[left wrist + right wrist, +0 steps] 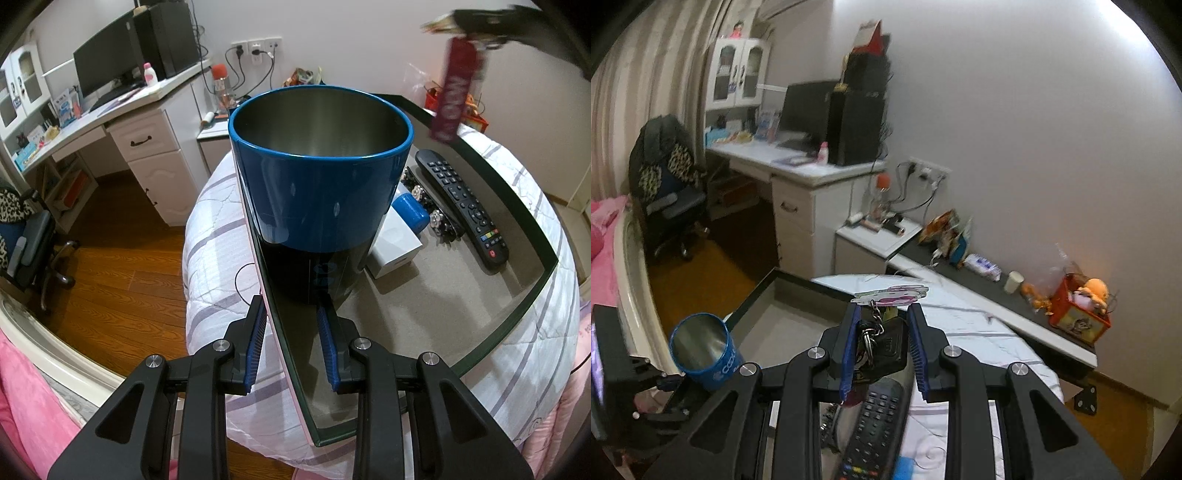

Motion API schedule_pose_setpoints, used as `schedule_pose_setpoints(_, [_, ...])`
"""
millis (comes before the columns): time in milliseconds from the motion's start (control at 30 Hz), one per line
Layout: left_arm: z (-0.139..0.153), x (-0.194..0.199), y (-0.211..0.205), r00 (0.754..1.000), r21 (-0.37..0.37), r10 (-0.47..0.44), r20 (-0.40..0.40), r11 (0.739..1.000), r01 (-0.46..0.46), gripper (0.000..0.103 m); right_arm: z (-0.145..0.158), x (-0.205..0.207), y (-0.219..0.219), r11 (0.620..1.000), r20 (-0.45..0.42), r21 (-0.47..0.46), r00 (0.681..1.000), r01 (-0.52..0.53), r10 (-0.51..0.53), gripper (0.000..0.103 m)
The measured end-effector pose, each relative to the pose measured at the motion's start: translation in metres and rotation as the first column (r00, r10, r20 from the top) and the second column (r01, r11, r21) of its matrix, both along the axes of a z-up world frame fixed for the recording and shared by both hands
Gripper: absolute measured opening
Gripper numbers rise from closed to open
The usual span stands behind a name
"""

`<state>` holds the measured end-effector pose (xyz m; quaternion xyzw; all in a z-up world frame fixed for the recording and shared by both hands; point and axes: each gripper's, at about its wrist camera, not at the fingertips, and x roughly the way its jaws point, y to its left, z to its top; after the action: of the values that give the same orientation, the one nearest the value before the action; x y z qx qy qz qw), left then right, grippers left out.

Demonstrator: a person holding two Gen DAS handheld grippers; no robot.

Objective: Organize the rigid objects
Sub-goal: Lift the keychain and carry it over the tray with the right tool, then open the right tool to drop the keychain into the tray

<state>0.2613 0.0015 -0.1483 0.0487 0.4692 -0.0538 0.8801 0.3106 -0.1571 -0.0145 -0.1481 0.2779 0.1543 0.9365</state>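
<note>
A dark-walled tray [406, 369] [798, 278] lies on a quilted bed. My left gripper [291, 301] straddles its left wall, jaws narrow, pads on either side. Just past the fingertips stands a blue cup [317, 192] [701, 354] with a steel inside, its lower part dark against the glossy wall. My right gripper [882, 314] is shut on a key bunch [886, 347] with a cartoon charm. It shows blurred at top right in the left wrist view [487, 22], where a maroon strap [458, 92] hangs from it. A black remote [461, 206] [875, 424] lies in the tray.
Also in the tray are a white box [395, 247], a small blue cylinder [410, 214] and a black strip with silvery flowers [432, 210]. A white desk [147, 144], an office chair [29, 251] and wood floor lie left. A wall shelf holds a red box [1078, 317].
</note>
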Motion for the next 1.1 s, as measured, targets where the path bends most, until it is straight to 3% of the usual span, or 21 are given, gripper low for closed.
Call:
schedule_pose_setpoints(300, [0.003, 0.005, -0.001, 1.000, 0.002, -0.003, -0.001, 1.000, 0.003, 0.028, -0.035, 0.050, 0.020, 0.998, -0.101, -0.057, 0.995, -0.011, 0.006, 0.027])
schedule_pose_setpoints(633, [0.003, 0.004, -0.003, 1.000, 0.006, -0.003, 0.001, 1.000, 0.003, 0.028, -0.065, 0.067, 0.024, 0.997, -0.220, -0.075, 0.976, -0.017, 0.000, 0.027])
schedule_pose_setpoints(700, [0.002, 0.004, -0.003, 1.000, 0.006, -0.003, 0.002, 1.000, 0.003, 0.028, -0.067, 0.065, 0.024, 0.996, -0.211, -0.085, 0.977, -0.018, -0.001, 0.028])
schedule_pose_setpoints(867, [0.002, 0.003, -0.003, 1.000, 0.006, -0.003, 0.001, 1.000, 0.003, 0.028, -0.064, 0.062, 0.017, 0.999, -0.223, -0.044, 0.975, -0.014, 0.004, 0.056])
schedule_pose_setpoints(1100, [0.001, 0.004, -0.003, 1.000, 0.001, -0.006, 0.000, 1.000, 0.006, 0.028, -0.038, 0.037, -0.015, 0.999, -0.205, 0.041, 0.978, -0.014, 0.022, 0.060])
